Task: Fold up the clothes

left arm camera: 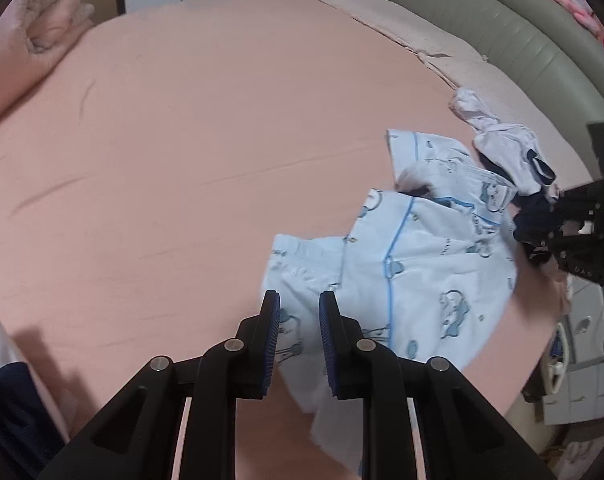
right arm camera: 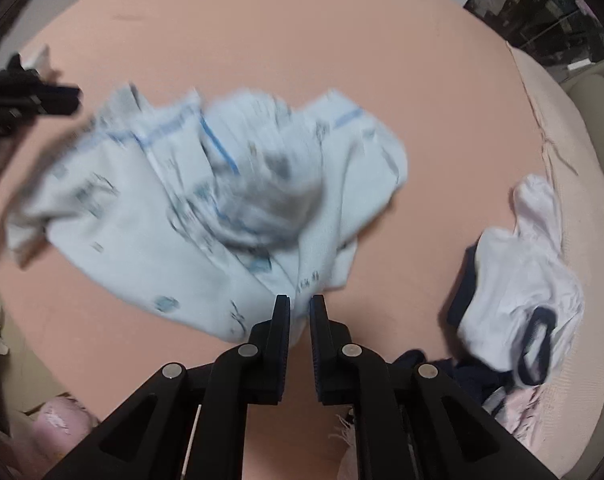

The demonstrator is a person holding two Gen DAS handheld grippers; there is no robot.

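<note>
While the pale blue printed cotton pyjama garment (left arm camera: 418, 256) lies rumpled on the pink-sheeted bed (left arm camera: 173, 140), its near edge is seen between the narrowly parted fingers of the left gripper (left arm camera: 299, 300); a firm pinch cannot be confirmed. A bunched fold seems taken by the right gripper (right arm camera: 299, 304), its fingers nearly closed, probably so the cloth can be spread. Blur hides detail there. A white garment with dark navy trim (right arm camera: 518, 292) is heaped just beside, crowding that side.
</note>
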